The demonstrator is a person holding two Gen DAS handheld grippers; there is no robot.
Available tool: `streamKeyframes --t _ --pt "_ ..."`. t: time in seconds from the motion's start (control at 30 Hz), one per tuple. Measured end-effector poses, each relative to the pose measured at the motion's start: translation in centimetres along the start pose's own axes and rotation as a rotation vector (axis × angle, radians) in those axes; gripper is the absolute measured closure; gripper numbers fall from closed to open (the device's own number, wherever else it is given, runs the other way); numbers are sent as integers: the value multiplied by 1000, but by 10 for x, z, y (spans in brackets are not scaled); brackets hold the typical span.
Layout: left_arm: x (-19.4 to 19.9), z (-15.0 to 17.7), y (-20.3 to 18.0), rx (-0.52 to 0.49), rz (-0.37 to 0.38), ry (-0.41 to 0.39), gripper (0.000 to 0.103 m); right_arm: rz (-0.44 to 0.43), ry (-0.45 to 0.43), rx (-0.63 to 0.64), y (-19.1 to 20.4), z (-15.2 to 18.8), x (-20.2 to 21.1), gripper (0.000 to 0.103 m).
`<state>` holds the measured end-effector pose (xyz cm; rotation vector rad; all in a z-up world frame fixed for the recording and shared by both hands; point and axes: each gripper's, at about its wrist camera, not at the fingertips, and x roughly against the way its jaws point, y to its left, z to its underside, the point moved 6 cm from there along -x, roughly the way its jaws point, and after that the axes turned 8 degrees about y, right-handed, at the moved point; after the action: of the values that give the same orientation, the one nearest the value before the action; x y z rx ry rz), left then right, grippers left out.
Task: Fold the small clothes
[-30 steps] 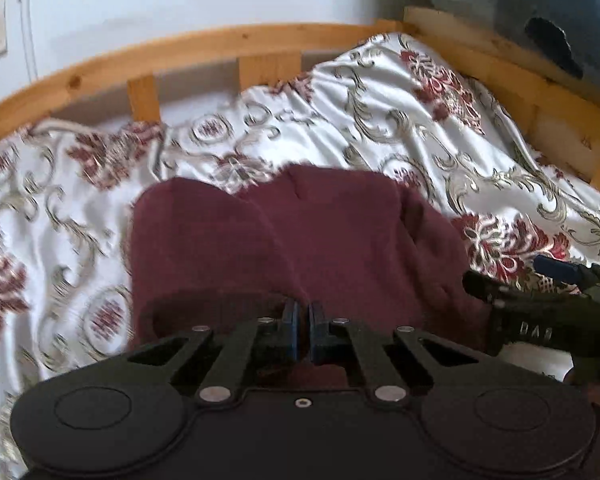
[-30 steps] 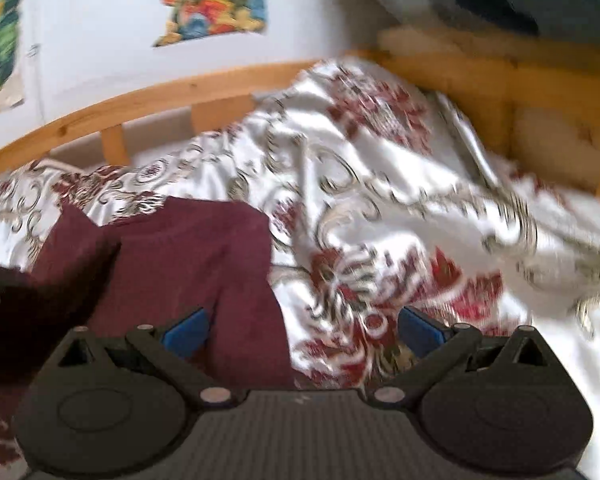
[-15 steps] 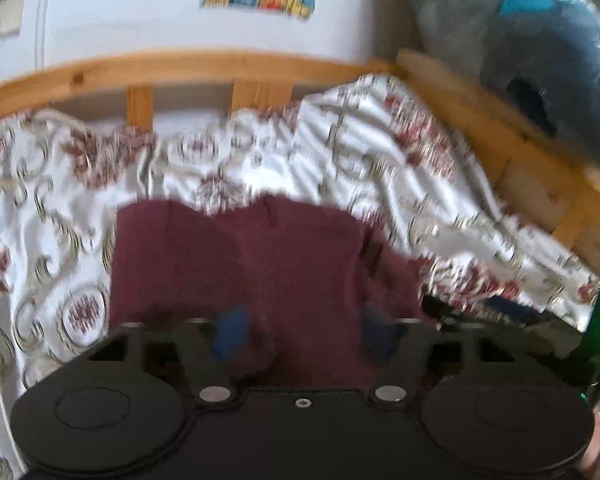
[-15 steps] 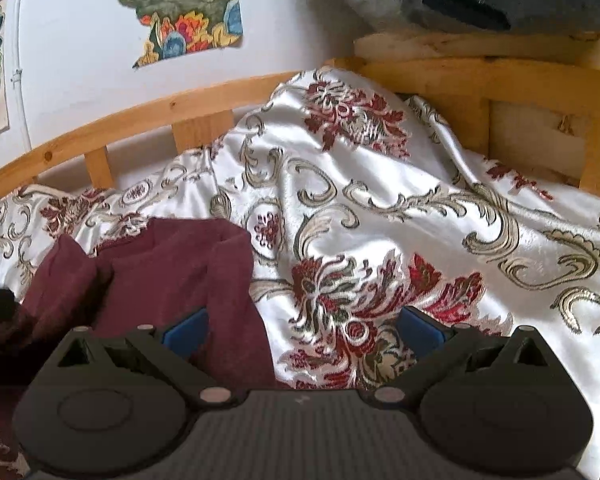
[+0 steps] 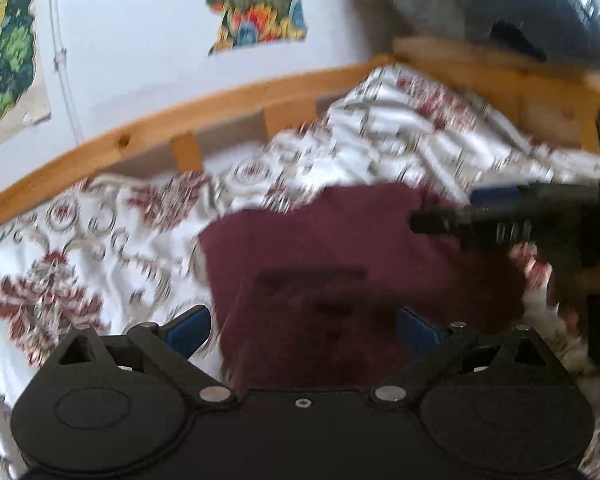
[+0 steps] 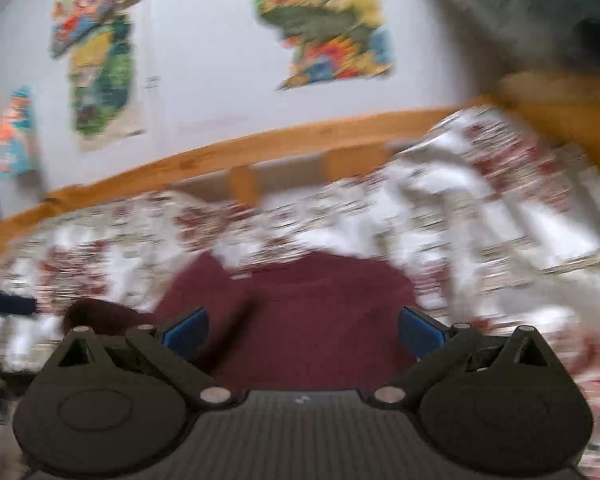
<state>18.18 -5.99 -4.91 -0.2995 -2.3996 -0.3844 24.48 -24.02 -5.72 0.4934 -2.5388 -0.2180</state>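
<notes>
A maroon knit garment (image 5: 340, 248) lies folded over on the flowered bedsheet (image 5: 100, 240). My left gripper (image 5: 302, 328) hovers at the garment's near edge with its jaws opening wide. The cloth lies below and between the blue pads (image 5: 188, 330), which do not press on it. From the right side of the left wrist view my right gripper (image 5: 452, 210) reaches in over the garment's right part. In the right wrist view the garment (image 6: 300, 300) fills the gap of the open right gripper (image 6: 302, 330), and nothing is gripped. Both views are blurred by motion.
A wooden bed rail (image 5: 220, 108) runs behind the sheet, with a white wall and colourful posters (image 5: 256, 4) above it. A grey-blue bundle (image 5: 540, 12) sits on the frame at the top right. The sheet is rumpled toward the right corner.
My left gripper went from shut on the maroon cloth to wide open, letting it go, and shifted left. The right gripper swung left and now faces the garment.
</notes>
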Motion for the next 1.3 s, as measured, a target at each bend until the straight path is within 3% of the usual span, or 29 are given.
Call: streamKeyframes --t 0.2,0.27,0.4,0.5,0.7,0.73,1.07,1.3 --pt "-26 17 17 17 -41 102 10 -221 102 -100 16 -6 -38 0" --pt "-34 20 20 22 -42 139 19 -270 114 -157 16 -10 -50 9" --pt "-43 23 22 46 -10 194 57 -305 145 -281 5 -9 -67 23" --pt "-42 26 23 72 -6 183 64 -300 167 -266 6 -1 -74 31" --pt "-38 26 13 24 -29 154 73 -309 195 -273 11 10 -80 79" --pt "-36 25 11 15 -32 149 74 -306 193 -264 12 10 -79 94" --pt "-19 5 -12 -85 -27 40 83 -188 95 -98 11 -20 -36 97" --pt "-16 -8 -54 -197 19 -12 84 -78 81 -114 -23 -22 -7 97"
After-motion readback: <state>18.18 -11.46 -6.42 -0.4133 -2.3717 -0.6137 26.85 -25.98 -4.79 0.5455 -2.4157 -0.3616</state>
